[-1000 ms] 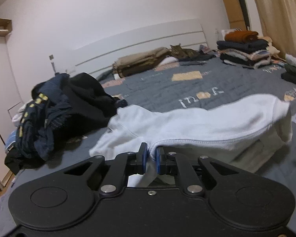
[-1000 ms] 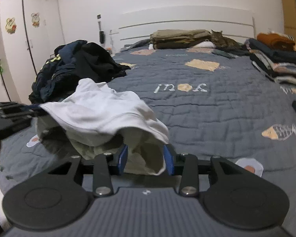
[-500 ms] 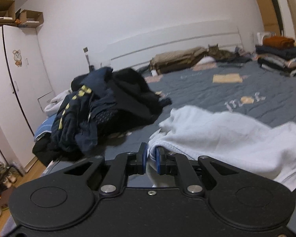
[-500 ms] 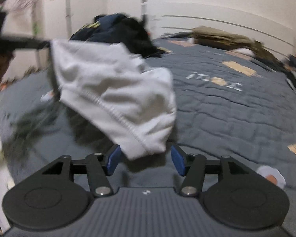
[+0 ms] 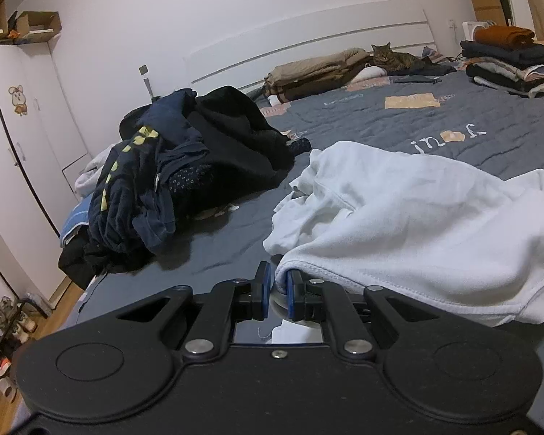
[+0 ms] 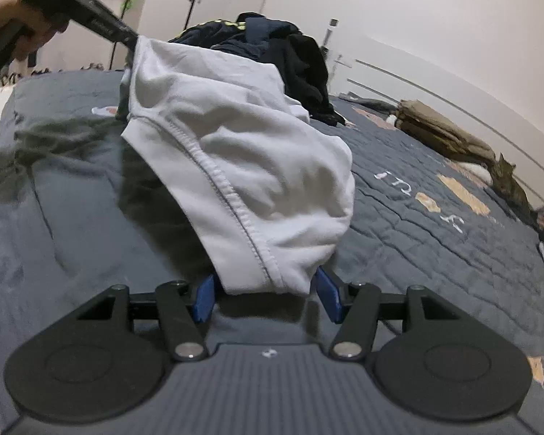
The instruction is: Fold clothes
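Hanging between the 2 grippers, the white garment (image 5: 417,217) sags in a loose hammock over the grey bedspread (image 5: 453,127). The left gripper (image 5: 279,291) is clenched on a hemmed corner of it – the blue pads pinch the cloth with almost no gap between them. In the right wrist view the same gripper shows as a dark bar reaching in from the upper left, gripped by a hand (image 6: 21,25), with the garment's corner bunched at its tip.

The right gripper (image 6: 266,295) stands released: its blue pads (image 6: 204,299) sit well apart, and the garment's stitched lower end droops into the gap between them. Whether the cloth brushes the right-hand pad is hard to tell, since the fold covers that pad's top; nothing is pinched there.

Beyond the garment lies a heap of dark clothes (image 5: 185,181), navy and black, on the bed's left side. A folded tan blanket (image 5: 315,74) lies against the white headboard (image 5: 308,40), and a tabby cat (image 5: 391,58) rests just beside it. A stack of folded clothes (image 5: 507,61) sits at the far right edge of the bed. A white wardrobe (image 5: 21,145) stands along the left wall.
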`<state>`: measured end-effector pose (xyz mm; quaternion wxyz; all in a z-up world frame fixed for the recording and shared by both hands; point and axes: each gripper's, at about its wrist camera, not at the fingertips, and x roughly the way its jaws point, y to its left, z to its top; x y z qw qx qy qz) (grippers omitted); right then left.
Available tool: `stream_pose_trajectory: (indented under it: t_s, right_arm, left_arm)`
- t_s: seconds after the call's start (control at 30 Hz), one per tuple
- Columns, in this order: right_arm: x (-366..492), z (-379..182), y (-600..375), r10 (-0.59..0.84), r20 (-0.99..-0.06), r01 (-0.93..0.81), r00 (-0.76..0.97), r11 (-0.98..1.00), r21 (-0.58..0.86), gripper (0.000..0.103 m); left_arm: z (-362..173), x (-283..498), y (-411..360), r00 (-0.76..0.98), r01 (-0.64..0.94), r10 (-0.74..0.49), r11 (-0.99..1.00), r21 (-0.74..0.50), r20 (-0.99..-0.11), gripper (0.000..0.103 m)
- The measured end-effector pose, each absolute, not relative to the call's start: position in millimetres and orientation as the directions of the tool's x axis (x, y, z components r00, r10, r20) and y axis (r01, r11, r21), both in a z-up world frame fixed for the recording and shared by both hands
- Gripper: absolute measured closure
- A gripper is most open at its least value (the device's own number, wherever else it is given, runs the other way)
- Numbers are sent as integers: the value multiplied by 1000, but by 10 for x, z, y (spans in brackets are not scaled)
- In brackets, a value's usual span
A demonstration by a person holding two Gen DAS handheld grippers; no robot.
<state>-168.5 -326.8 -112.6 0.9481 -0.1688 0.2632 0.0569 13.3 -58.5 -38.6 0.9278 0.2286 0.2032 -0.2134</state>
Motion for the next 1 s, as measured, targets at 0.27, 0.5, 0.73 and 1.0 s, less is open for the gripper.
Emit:
stream_pose_trajectory:
  t_s: [0.27,0.5,0.73,1.0]
  right_arm:
    - [-1595,-952,-3297,43,-467,-161,883,963,-215,82]
    - [-1542,-591,-3387,78,-401,-115,913,991,-68,87]
    - [-1498,-454,-3491,94,-397,-84,913,996,43,88]
    - [-1462,-347,-3587,113,-392,-67,913,989,130,88]
  left_arm:
    - [-453,33,-670,801,549,-329,738,393,-500,92]
    - [-397,-490,-844,765,644,-478,565,516,-431,40]
    - [-456,-905,-1047,653,735,-639,408,541,-406,38]
    - [-1133,-1070,-1433,648,697,-601,219,683,-468,38]
